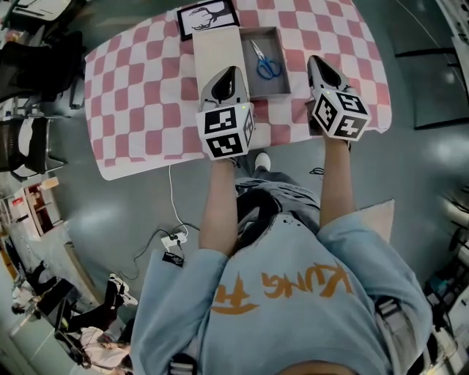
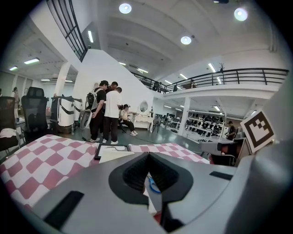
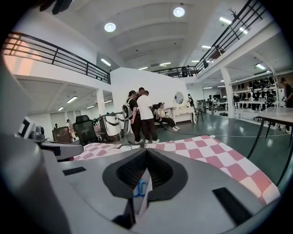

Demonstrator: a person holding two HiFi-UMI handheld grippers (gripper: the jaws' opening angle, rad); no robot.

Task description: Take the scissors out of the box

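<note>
Left gripper [image 1: 231, 73] clenched: in its own view the jaw tips meet, nothing between them. Right gripper [image 1: 318, 61] same, tips together and empty.

Scissors [image 1: 264, 63], blue handles, lie flat inside the open grey box [image 1: 265, 88]. Blades point to 11 o'clock, handle loops toward the box's right wall. Neither gripper touches them.

Head view: scissors sit at about 1 o'clock from the left gripper's tip and at 9 o'clock from the right gripper's tip. Cream lid [image 1: 218, 51] lies just beside the box at its 9 o'clock. Framed picture [image 1: 208, 17] is at 12 o'clock of the lid, its top edge cut off by the frame border. All of it is on the pink-and-white checkered cloth [image 1: 139, 102].

Hard to read:
- Left gripper's body covers the box's near-left corner and the lid's near edge; can't tell if it touches either.
- Height of both grippers over the table: can't tell.
- Both gripper views show only a sliver of blue handle through the opening behind the jaw tips; the gripper bodies block the rest of the scissors.
- Marker cubes [image 1: 226, 130] hide both hands; only forearms show.
</note>
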